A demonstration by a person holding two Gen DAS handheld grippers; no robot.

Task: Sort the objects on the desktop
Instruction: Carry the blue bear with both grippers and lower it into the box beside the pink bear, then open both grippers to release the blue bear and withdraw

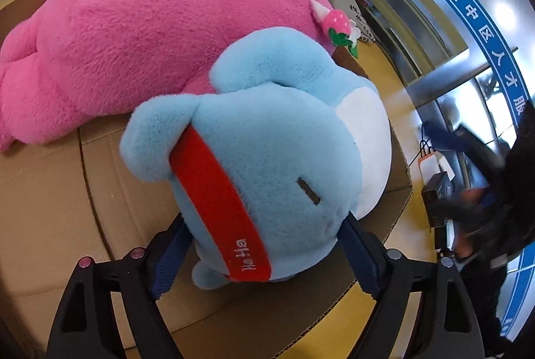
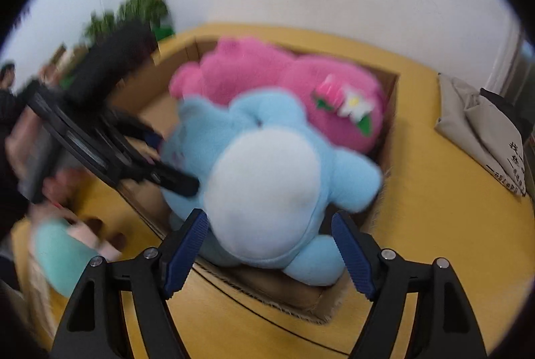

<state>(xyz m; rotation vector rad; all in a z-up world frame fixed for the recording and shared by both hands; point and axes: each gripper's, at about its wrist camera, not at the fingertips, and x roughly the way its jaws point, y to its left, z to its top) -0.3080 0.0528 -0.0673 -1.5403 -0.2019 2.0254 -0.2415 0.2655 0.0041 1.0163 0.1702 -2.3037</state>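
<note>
A light-blue plush toy [image 1: 267,141] with a red band and white belly hangs partly over the near wall of an open cardboard box [image 1: 50,192]. My left gripper [image 1: 264,225] is shut on its head, one finger on each side. Beside it a big pink plush [image 1: 133,34] with a strawberry bow lies inside the box. In the right wrist view, which is blurred, the blue plush [image 2: 267,178] sits over the box edge [image 2: 301,302]. My right gripper [image 2: 267,217] stands open around its lower body, with a gap on the right side. The left gripper [image 2: 174,161] presses in from the left.
The box rests on a yellow table [image 2: 434,225]. A grey cloth bag [image 2: 481,125] lies at the table's far right. A blurred teal soft item [image 2: 60,258] and a hand are at the lower left. Small boxes [image 1: 438,182] stand beyond the table edge.
</note>
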